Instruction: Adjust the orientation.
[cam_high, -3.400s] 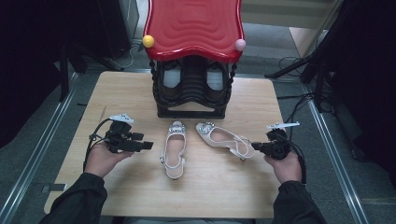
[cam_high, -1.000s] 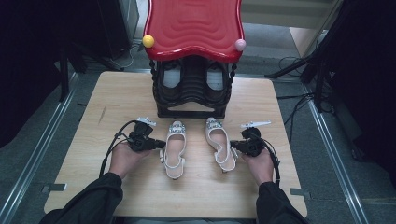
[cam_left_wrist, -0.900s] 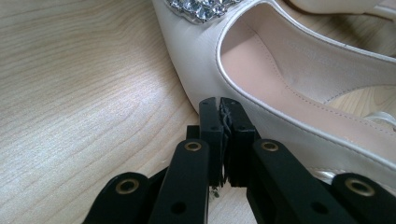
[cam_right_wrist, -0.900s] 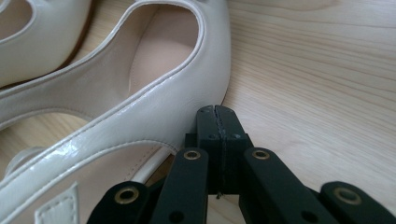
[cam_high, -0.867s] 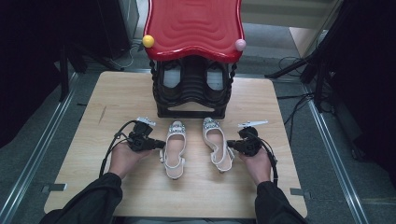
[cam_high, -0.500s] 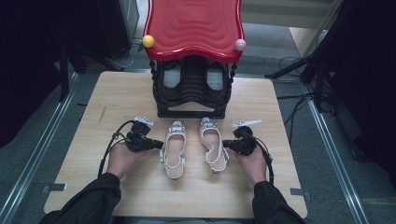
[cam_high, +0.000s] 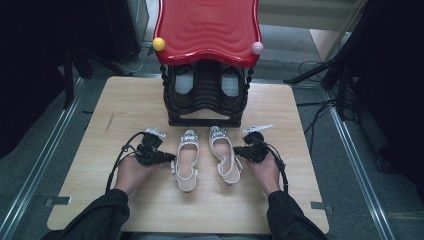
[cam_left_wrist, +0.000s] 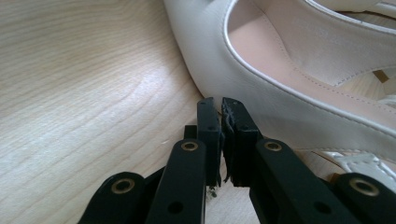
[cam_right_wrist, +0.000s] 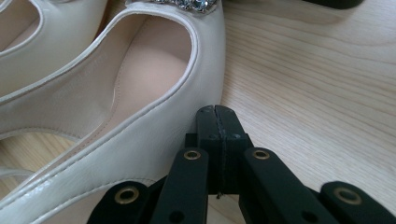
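Pushing with jaws pressed together and empty, the left hand-held gripper (cam_high: 167, 158) touched the outer side of the left cream slingback shoe (cam_high: 186, 159), while the right hand-held gripper (cam_high: 239, 150), its jaws likewise closed on nothing, pressed the outer side of the right cream slingback shoe (cam_high: 223, 158). The step in hand looked like squaring the pair: both shoes lay side by side mid-desk, jewelled toes pointing at the black shoe rack (cam_high: 205, 97) under its red wavy top (cam_high: 207, 27), the right shoe slightly angled. The next move probably called for a gentle inward nudge at the right heel, without tipping it. The wooden desk (cam_high: 125, 107) offered open room on both flanks and toward the person; the rack stood close ahead of the toes.
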